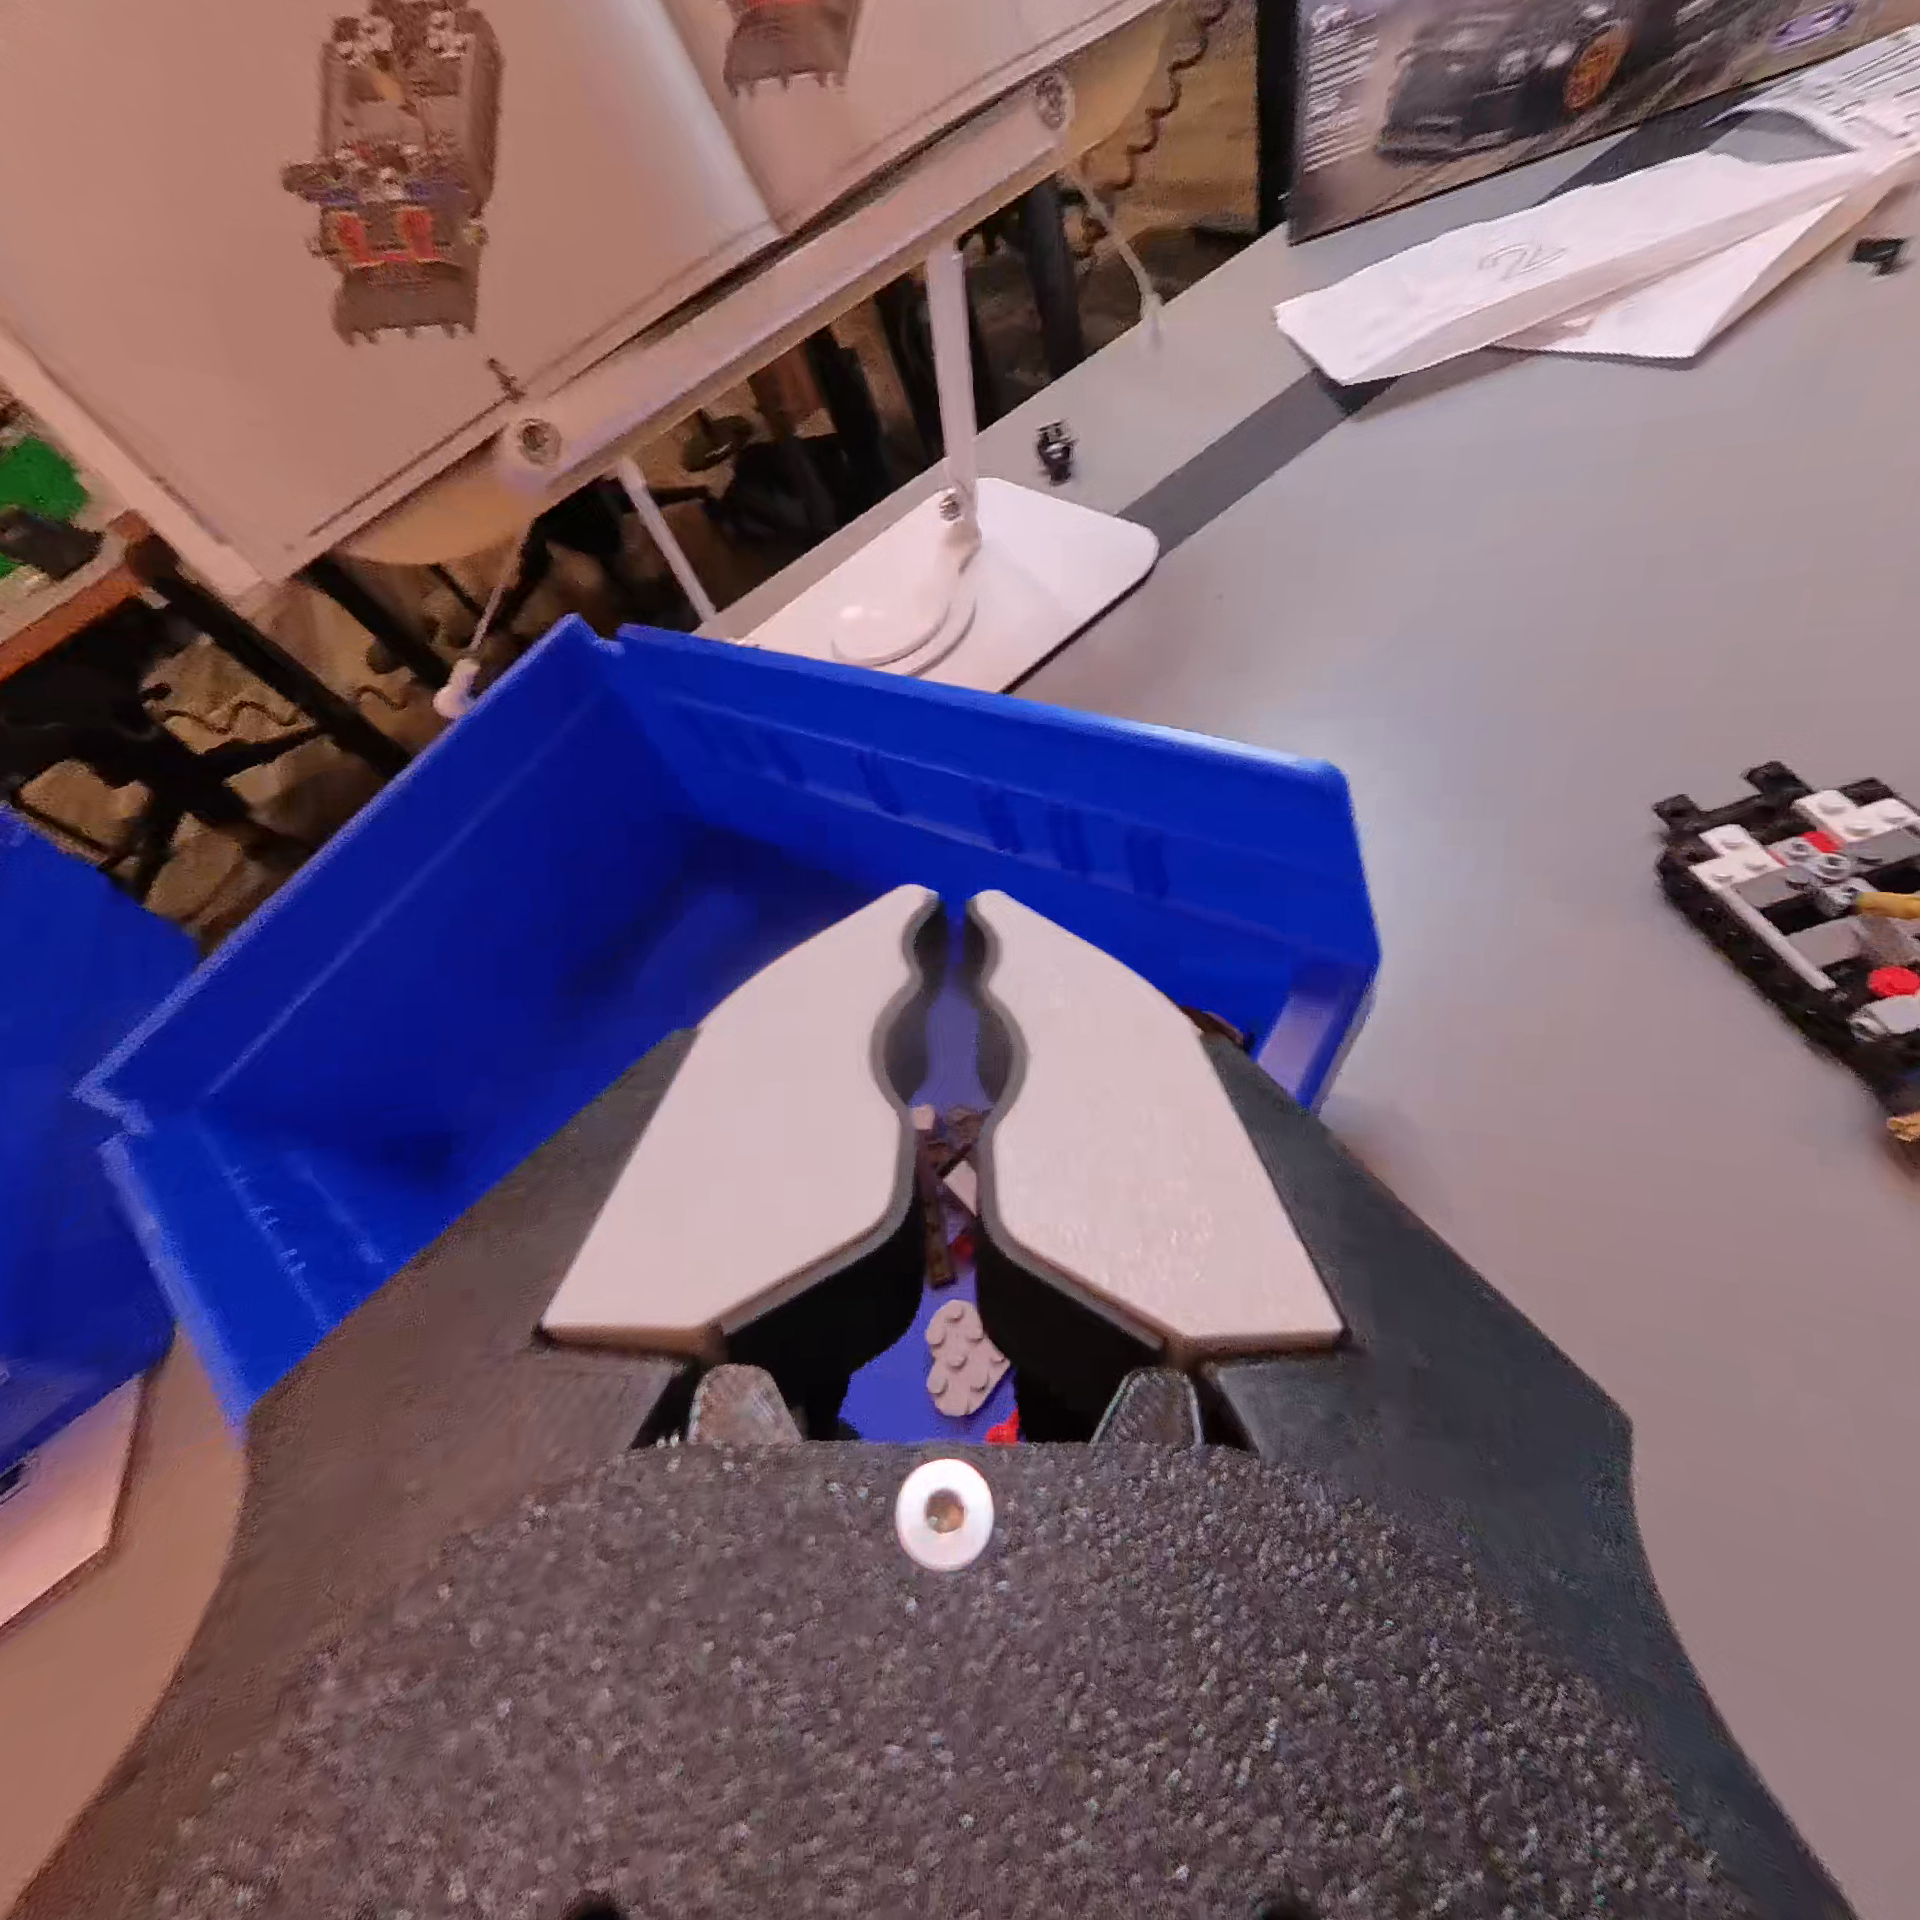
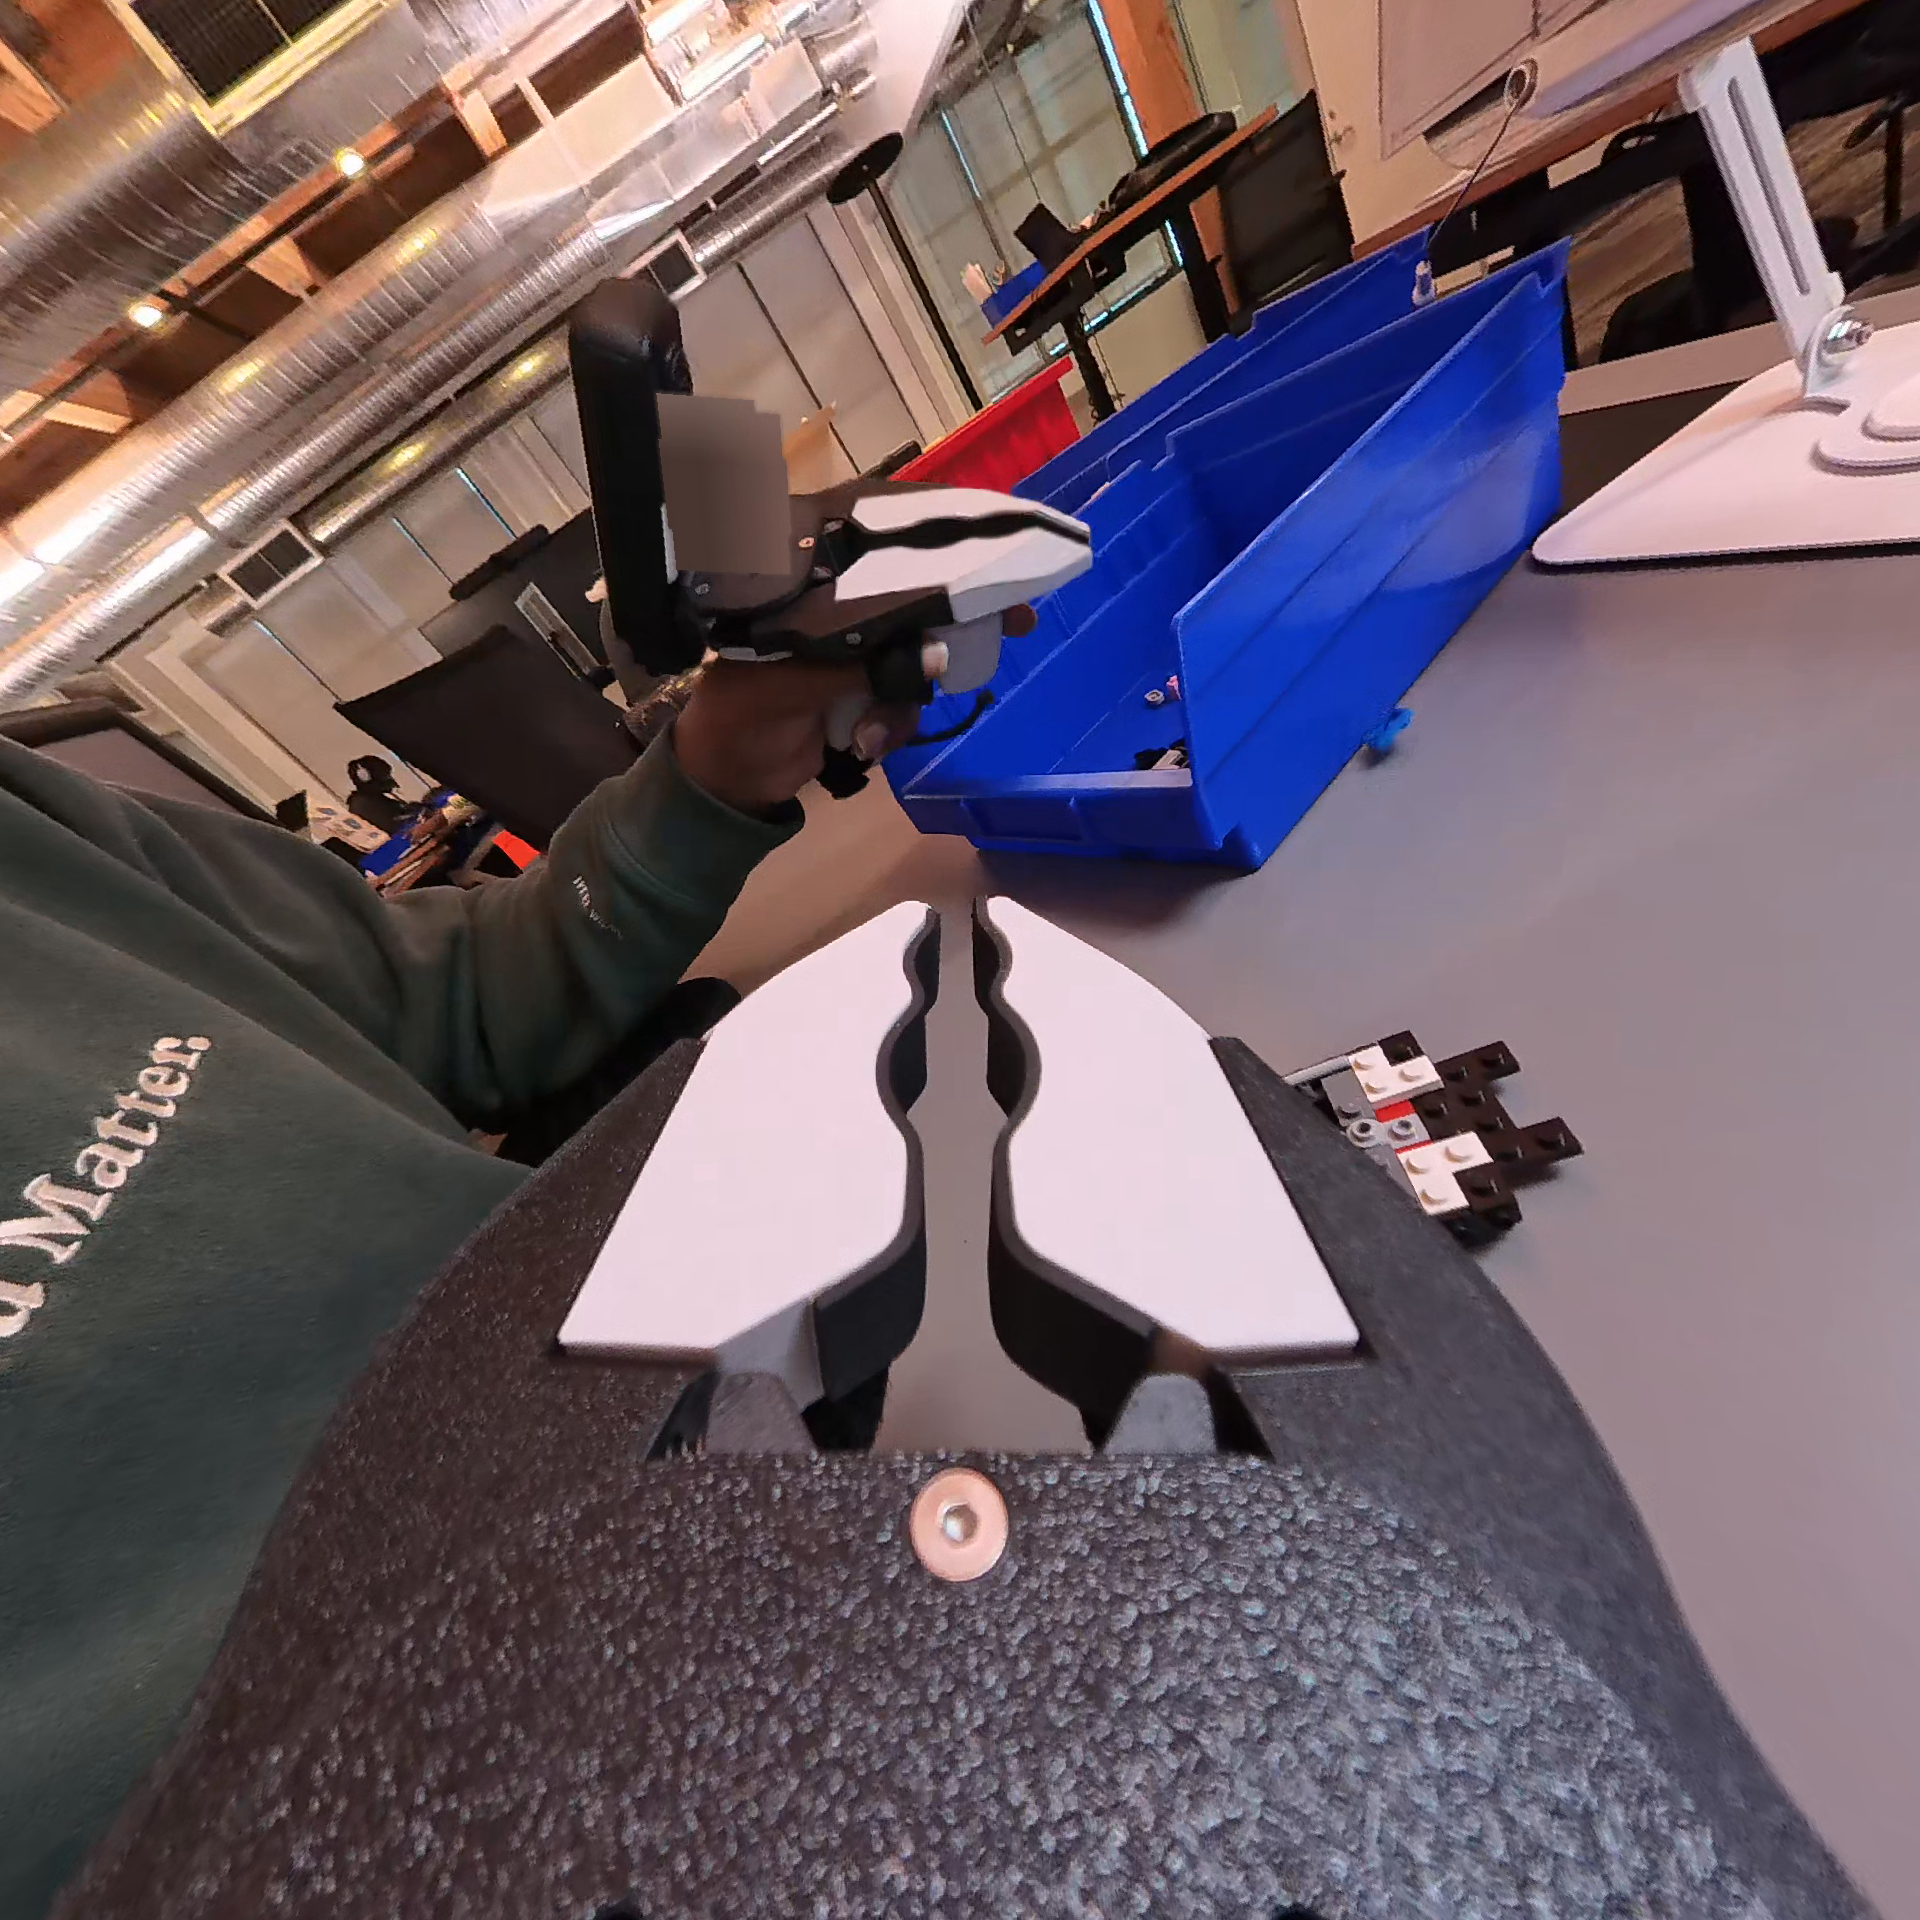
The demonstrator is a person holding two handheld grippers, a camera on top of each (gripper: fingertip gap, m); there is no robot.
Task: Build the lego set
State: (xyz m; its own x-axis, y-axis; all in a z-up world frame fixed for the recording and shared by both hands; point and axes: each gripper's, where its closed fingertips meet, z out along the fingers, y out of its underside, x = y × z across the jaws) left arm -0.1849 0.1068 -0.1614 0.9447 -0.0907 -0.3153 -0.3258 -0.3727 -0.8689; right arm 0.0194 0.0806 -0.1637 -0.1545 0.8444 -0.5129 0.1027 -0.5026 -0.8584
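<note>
Blue plastic bin [image 1: 540,987] sits on the grey table [image 1: 1507,727], directly under the left gripper [image 1: 954,914]. Its jaws are nearly together, only a thin slit between the tips, nothing pinched. Through the gap near the finger bases, loose brick pieces lie on the bin floor: a grey studded plate [image 1: 961,1356], some dark brown bits [image 1: 945,1164], a red scrap. In the right wrist view the left gripper [image 2: 1075,545] hangs above the bin [image 2: 1351,623], held by a hand [image 2: 769,738] in a green sleeve [image 2: 582,914].

Right gripper [image 2: 956,920] hovers over bare table [image 2: 1558,831], jaws a narrow gap apart, holding nothing. Just to its right a partly built black-and-white brick model [image 2: 1455,1132] lies flat on the table, partly hidden by the gripper body. Same model [image 1: 1808,925] shows right of the bin in the left view, well apart from it.

Beyond the bin: white lamp base [image 1: 997,582], white paper sheets [image 1: 1579,281], a dark printed box [image 1: 1538,94] at the far edge.
</note>
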